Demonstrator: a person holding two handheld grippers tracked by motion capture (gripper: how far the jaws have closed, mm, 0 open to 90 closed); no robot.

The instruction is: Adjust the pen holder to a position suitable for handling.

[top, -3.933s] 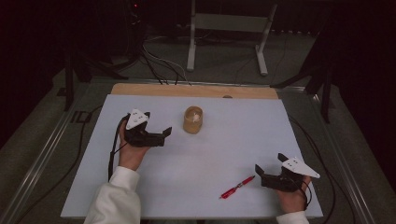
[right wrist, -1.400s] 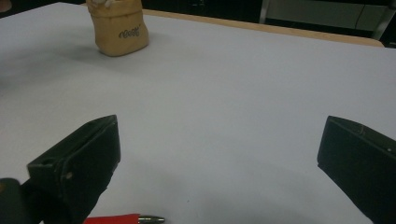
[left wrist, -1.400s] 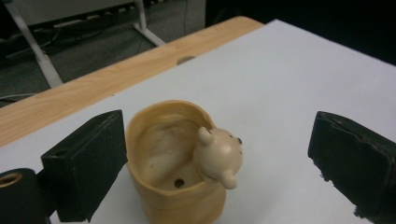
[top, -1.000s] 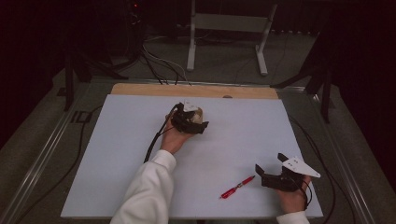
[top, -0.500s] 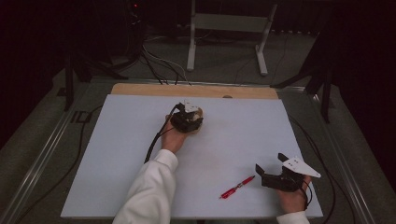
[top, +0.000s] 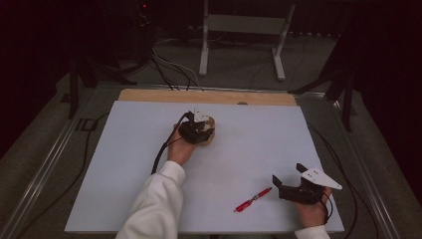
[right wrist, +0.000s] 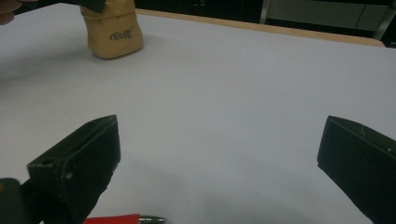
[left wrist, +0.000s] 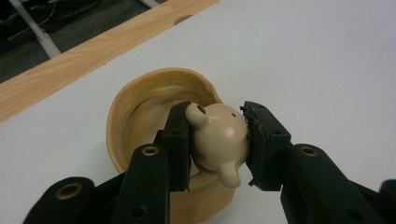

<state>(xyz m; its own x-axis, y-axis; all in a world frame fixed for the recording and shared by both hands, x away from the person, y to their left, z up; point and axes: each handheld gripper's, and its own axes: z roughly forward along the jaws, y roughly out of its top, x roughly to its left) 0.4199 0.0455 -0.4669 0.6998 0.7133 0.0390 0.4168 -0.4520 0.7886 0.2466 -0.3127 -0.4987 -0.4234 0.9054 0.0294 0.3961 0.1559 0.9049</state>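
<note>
Gripping a small glossy beige bear-head figure (left wrist: pixel 218 140), the left gripper (left wrist: pixel 215 142) has just closed its jaws, one black pad on either side of the head, which sits between them. Landmark: the tan soft pouch-like holder (top: pixel 209 130), standing upright towards the far middle of the white table (top: pixel 124 164), just short of the wooden strip (top: pixel 149 95) along the far edge. Position of figure: directly over the open mouth of the holder (left wrist: pixel 144 112), ears pointing toward and away from the camera in the left gripper view, one ear tip low near the near rim; whether the figure's underside touches the holder's inside cannot be told. Contents of holder: an empty hollow is visible behind the figure; nothing else seen in it. Left gripper approaches the holder from the person's side, reaching forward and down. Right gripper (top: pixel 291 189): well apart from the holder, toward the near right of the table, jaws spread wide with nothing between them; from it the holder (right wrist: pixel 112 30) lies far ahead and to the left, with printed lettering on its side. Red pen (top: pixel 253 199): lying flat between holder and right gripper but much closer to the latter, long axis running diagonally, tip just beside that gripper's left jaw. Judgement: the left hand alone is placed to lift or seat the figure; the coming move is likely vertical along the holder's opening.
</note>
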